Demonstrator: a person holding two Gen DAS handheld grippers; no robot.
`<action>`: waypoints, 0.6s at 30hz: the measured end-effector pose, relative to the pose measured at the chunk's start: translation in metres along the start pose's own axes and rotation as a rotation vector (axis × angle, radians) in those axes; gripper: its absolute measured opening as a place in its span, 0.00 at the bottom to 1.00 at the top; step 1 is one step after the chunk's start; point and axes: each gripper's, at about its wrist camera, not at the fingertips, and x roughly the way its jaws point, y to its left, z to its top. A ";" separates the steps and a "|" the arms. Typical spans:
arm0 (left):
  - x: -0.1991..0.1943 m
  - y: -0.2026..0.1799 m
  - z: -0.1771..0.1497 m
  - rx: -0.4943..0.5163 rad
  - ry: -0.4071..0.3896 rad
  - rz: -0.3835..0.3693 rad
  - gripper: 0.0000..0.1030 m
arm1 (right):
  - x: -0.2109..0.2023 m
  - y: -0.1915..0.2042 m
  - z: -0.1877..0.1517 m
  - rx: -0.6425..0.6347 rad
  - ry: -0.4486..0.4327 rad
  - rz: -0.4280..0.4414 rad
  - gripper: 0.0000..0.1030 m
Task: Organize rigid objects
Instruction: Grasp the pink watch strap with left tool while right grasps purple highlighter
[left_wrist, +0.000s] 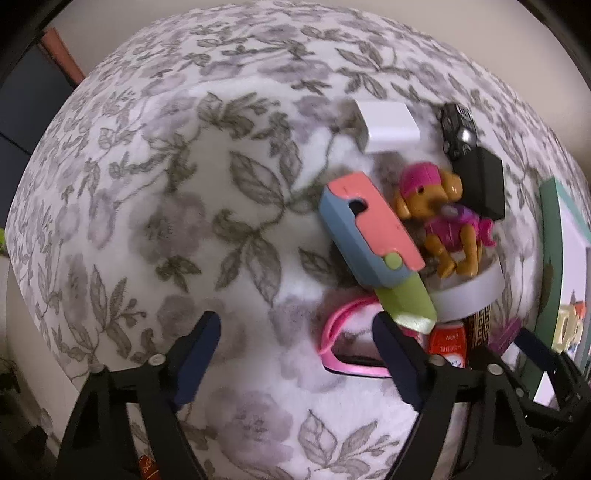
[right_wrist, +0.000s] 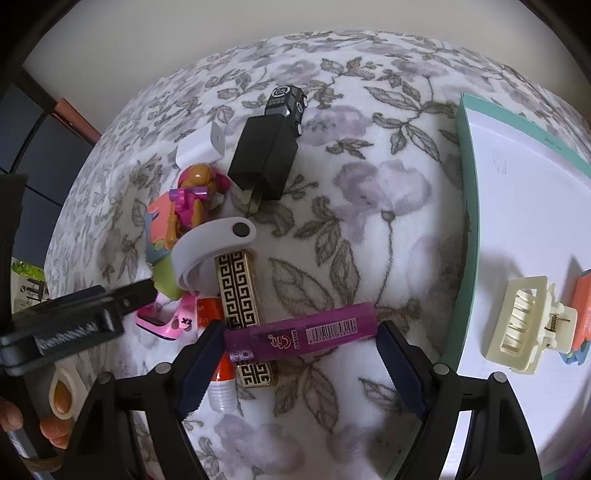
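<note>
Right now the purple lighter (right_wrist: 301, 334) lies crosswise between the jaws of the right gripper (right_wrist: 295, 354), on the flowered blanket (right_wrist: 369, 184). The jaws stand wide: the left pad looks to touch the lighter's metal end, while the right pad sits just clear of the other end, so I judge it bracketed lengthwise but not yet gripped. That hold makes sense, since the lighter lies across a gold patterned case (right_wrist: 240, 295) and can be lifted off without disturbing it.

At three o'clock from the lighter sits a teal-edged tray (right_wrist: 466, 206), already holding a cream hair clip (right_wrist: 524, 325) and something orange and blue cut off by the frame; it is probably where sorted things go.

At ten to twelve o'clock the rest of the pile crowds together: a grey curved piece (right_wrist: 207, 247), a toy dog (right_wrist: 436, 221) in pink, a black charger (right_wrist: 264, 158), a white charger (right_wrist: 203, 147) and a black toy car (right_wrist: 288, 101).

The left gripper (left_wrist: 295, 350) points down over the blanket at the pile's edge, jaws wide and empty. One pad sits just beside the green tip of a pink-and-blue toy knife (left_wrist: 369, 236), with a pink loop (left_wrist: 343, 343) under it.

A red-and-white tube (right_wrist: 221, 369) is mostly buried under the case and the gripper finger, so its label is unreadable. At the lower left of the right wrist view, fingertips (right_wrist: 55, 428) and a ring of tape (right_wrist: 62, 393) are only partly visible.
</note>
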 end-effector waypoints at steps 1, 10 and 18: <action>0.002 -0.003 -0.001 0.007 0.006 -0.004 0.73 | 0.000 0.000 0.000 -0.001 0.000 -0.001 0.82; 0.012 -0.034 -0.011 0.067 0.023 0.008 0.53 | 0.000 0.001 0.000 -0.016 -0.001 -0.005 0.82; 0.011 -0.070 -0.012 0.150 0.004 0.021 0.24 | 0.000 0.000 0.000 -0.020 0.005 -0.001 0.82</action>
